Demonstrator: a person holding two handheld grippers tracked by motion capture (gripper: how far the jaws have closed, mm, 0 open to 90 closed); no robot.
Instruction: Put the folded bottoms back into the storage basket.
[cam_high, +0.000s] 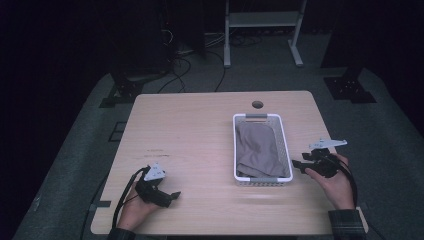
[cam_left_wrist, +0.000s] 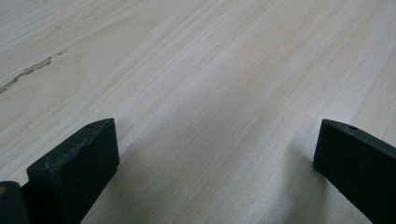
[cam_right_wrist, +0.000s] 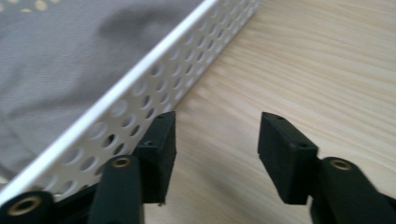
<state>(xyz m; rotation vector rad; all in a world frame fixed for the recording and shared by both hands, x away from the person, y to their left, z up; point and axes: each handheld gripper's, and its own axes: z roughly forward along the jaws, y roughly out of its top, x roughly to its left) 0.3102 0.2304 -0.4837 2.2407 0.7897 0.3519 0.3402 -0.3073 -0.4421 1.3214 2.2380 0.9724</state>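
Grey cloth (cam_high: 260, 150) lies in the white basket (cam_high: 287, 150). Your right gripper (cam_high: 296, 164) sits just beside its wall, jaws apart on nothing. Your left gripper (cam_high: 175, 195) gapes wide over the table (cam_high: 200, 130).

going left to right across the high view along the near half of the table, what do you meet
left claw → bare table → white basket holding the grey cloth → right claw
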